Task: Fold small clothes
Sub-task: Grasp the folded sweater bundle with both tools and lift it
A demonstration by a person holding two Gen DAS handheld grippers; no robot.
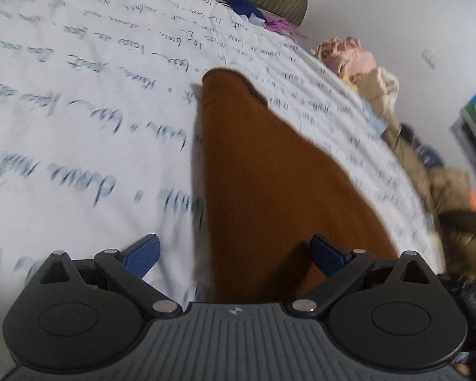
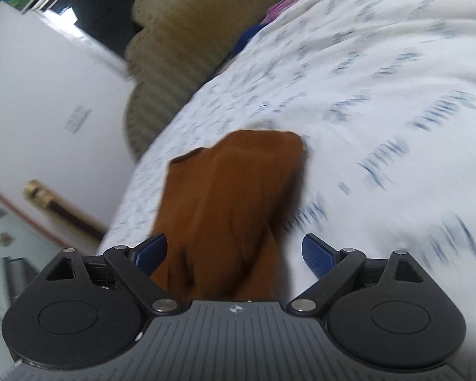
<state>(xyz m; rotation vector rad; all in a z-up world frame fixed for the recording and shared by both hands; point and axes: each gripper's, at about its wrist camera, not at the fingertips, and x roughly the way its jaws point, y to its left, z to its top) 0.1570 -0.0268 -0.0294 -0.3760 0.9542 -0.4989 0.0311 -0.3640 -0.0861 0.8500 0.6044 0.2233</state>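
A brown garment (image 1: 269,171) lies on the white bedsheet with blue handwriting print (image 1: 79,95), stretching away from my left gripper (image 1: 234,255). The left gripper is open, its blue pads (image 1: 142,255) spread wide above the garment's near end, holding nothing. In the right wrist view the same brown garment (image 2: 228,190) lies bunched on the sheet (image 2: 380,95) near the bed's edge. My right gripper (image 2: 234,254) is open too, its pads (image 2: 319,255) either side of the garment's near end, not closed on it.
A pile of loose clothes, pink, cream and tan (image 1: 365,66), lies along the bed's far right edge. An olive striped pillow (image 2: 181,38) and blue and purple clothes (image 1: 254,12) sit at the head. Floor (image 2: 3,222) and wall lie left of the bed.
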